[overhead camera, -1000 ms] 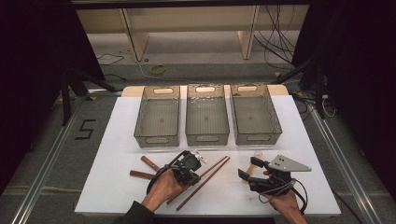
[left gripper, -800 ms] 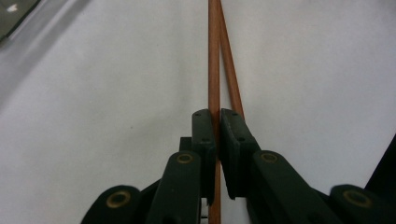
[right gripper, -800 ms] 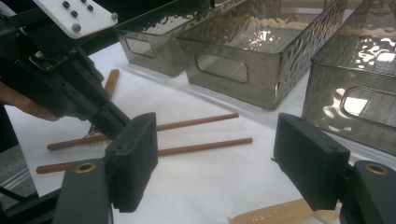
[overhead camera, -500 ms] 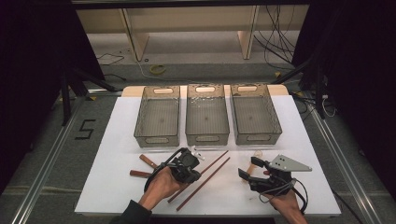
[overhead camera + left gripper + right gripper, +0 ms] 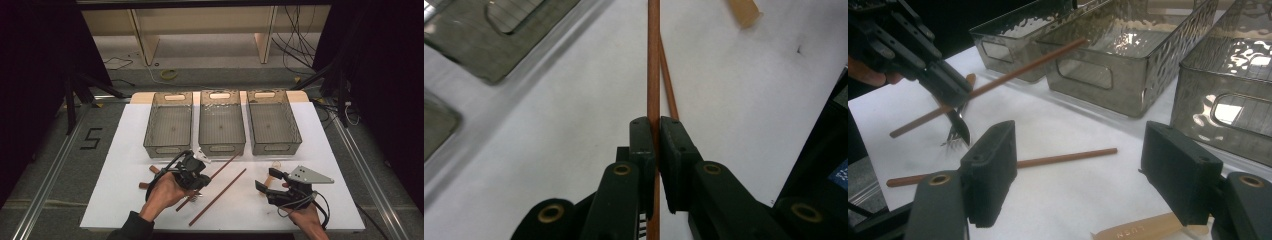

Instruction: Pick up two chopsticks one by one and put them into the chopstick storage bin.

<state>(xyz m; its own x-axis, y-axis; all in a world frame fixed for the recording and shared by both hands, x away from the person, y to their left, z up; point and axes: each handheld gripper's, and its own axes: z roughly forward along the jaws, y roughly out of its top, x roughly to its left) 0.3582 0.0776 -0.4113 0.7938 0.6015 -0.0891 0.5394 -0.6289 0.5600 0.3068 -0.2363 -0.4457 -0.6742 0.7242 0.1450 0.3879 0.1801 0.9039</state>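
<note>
White surface (image 5: 115, 185) | my left gripper (image 5: 657, 131) fingers clamp thin brown wooden chopstick (image 5: 653, 60) | my right gripper (image 5: 1083, 172) fingers wide, empty

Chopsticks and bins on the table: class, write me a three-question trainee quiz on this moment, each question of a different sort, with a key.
1. True or false: the left gripper is shut on a chopstick.
2. How many clear bins stand along the far side of the table?
3. The right gripper is: A) open, holding nothing; B) shut on a fork; C) inside a bin.

Key: 1 true; 2 three; 3 A.
</note>
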